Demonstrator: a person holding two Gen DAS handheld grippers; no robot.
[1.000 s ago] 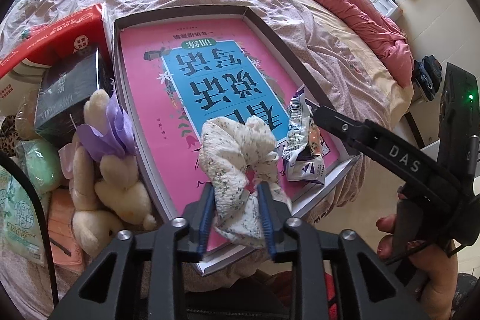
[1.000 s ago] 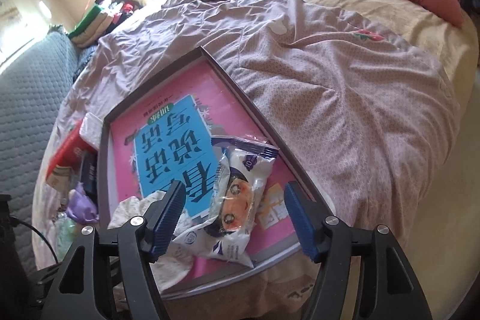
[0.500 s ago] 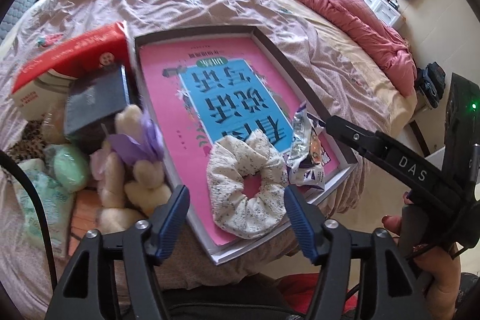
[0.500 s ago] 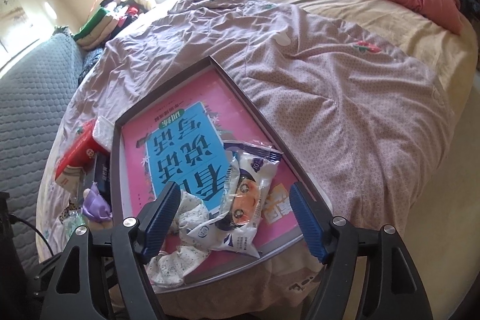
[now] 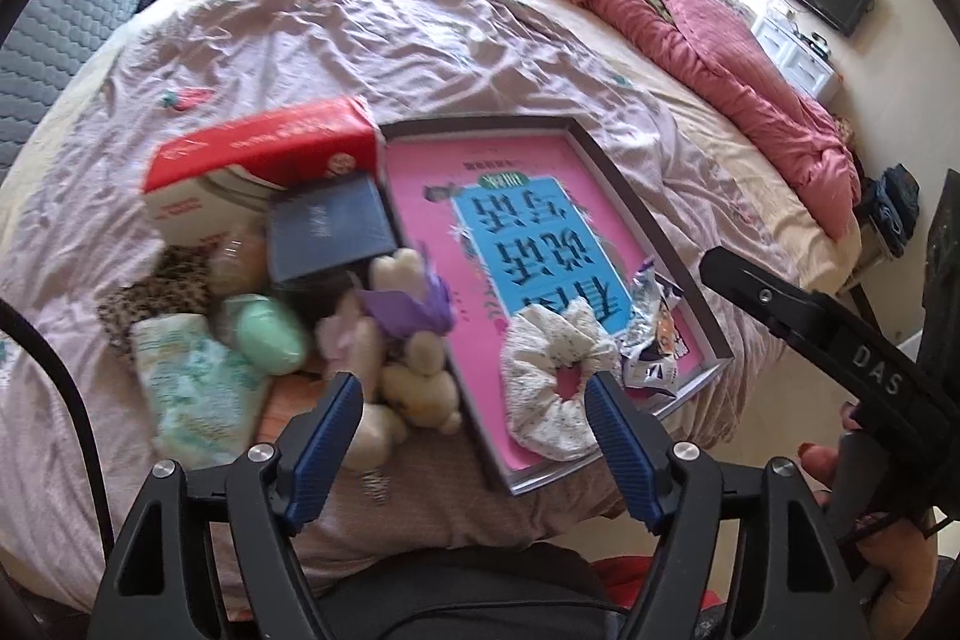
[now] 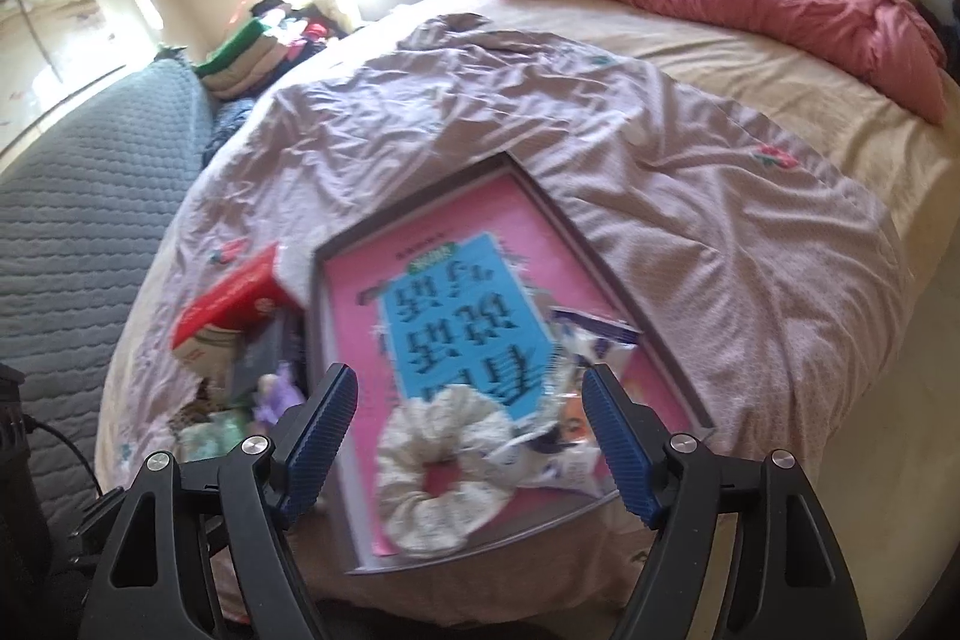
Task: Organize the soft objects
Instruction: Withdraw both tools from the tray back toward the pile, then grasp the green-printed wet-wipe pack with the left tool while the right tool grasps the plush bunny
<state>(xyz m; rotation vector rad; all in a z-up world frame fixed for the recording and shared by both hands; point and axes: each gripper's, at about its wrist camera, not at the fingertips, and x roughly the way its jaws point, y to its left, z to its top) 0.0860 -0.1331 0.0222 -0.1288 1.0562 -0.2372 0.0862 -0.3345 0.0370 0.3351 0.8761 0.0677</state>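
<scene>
Released a second ago, the floral white fabric scrunchie [image 5: 555, 394] lies in the pink-lined shallow tray [image 5: 654, 232] — both grippers, left gripper [image 5: 474, 436] and right gripper [image 6: 471, 436], gape empty; plush beige bunny [image 5: 414, 382] at nine o'clock remains.

The scrunchie [image 5: 555, 376] is cream with a fine speckled floral print. It lies in a grey-rimmed tray [image 5: 654, 238] lined pink with a blue panel. The plush toy [image 5: 414, 388] is beige with a purple bow. The box [image 5: 264, 154] is red and white, the bedsheet [image 5: 360, 28] dusty mauve, the quilt [image 5: 732, 58] rose-pink. Both tongs have blue ribbed pads [image 5: 324, 454] on black frames.
</scene>
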